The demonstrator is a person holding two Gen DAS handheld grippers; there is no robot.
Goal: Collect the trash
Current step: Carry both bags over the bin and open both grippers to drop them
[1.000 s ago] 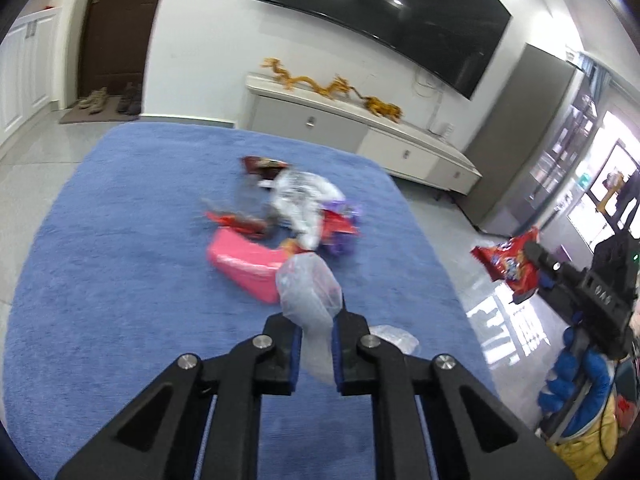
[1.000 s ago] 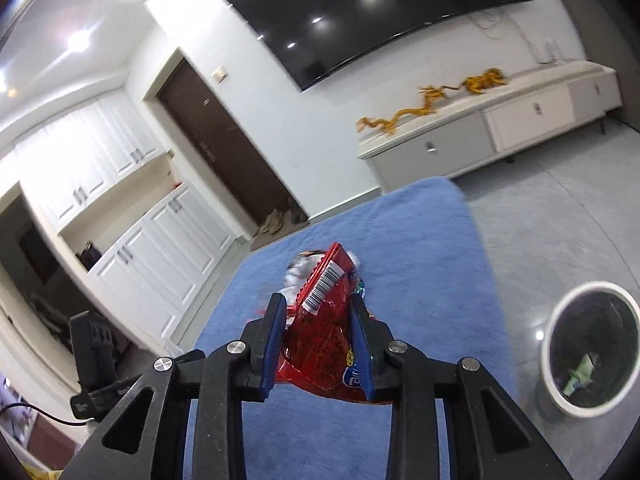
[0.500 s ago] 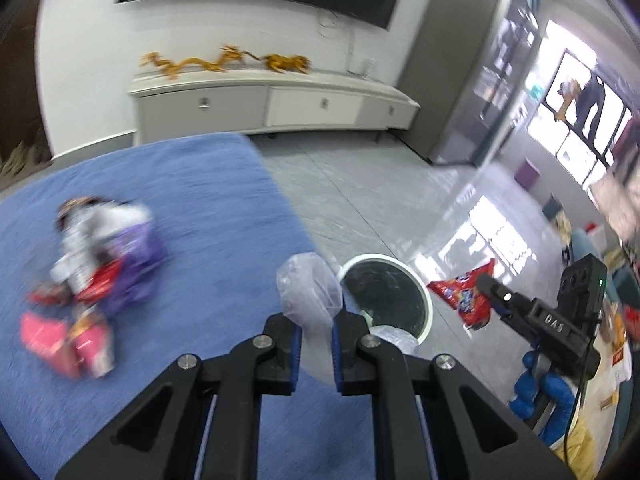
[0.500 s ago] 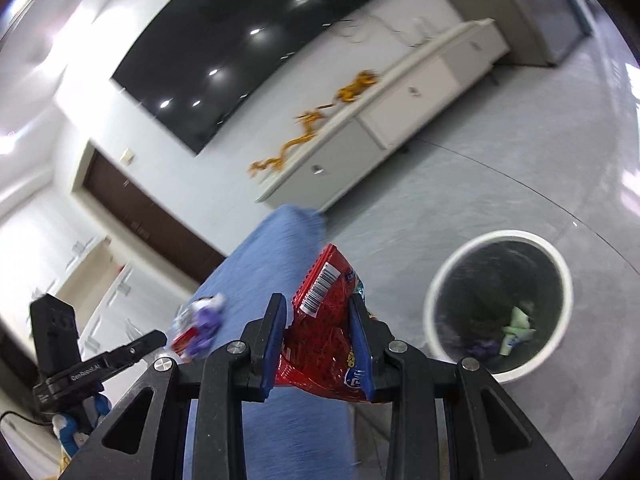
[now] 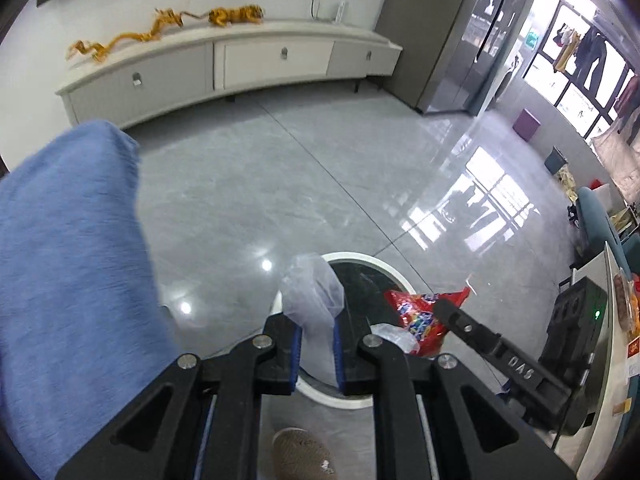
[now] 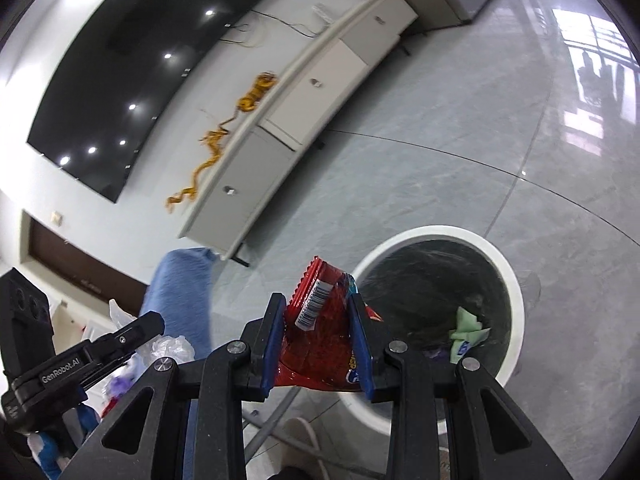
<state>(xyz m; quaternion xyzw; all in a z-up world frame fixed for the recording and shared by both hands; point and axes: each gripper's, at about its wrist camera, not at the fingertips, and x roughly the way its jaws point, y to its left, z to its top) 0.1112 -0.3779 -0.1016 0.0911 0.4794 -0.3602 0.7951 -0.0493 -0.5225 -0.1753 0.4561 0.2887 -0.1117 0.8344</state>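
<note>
The white-rimmed waste bin [image 6: 516,284] stands on the grey tiled floor [image 5: 280,184], lined in black, with a green scrap [image 6: 468,330] inside. Over its near rim, the right gripper [image 6: 318,340] clasps a red snack wrapper [image 6: 320,344]; its jaws are easing apart with the wrapper between the pads. Beside it, over the same bin, the left gripper [image 5: 316,352] is clenched on a clear plastic bag [image 5: 314,300]. A blue rug [image 5: 68,264] lies left of the bin.

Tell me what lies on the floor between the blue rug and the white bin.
Nothing: in the left wrist view, bare grey floor separates the blue rug from the white bin.
</note>
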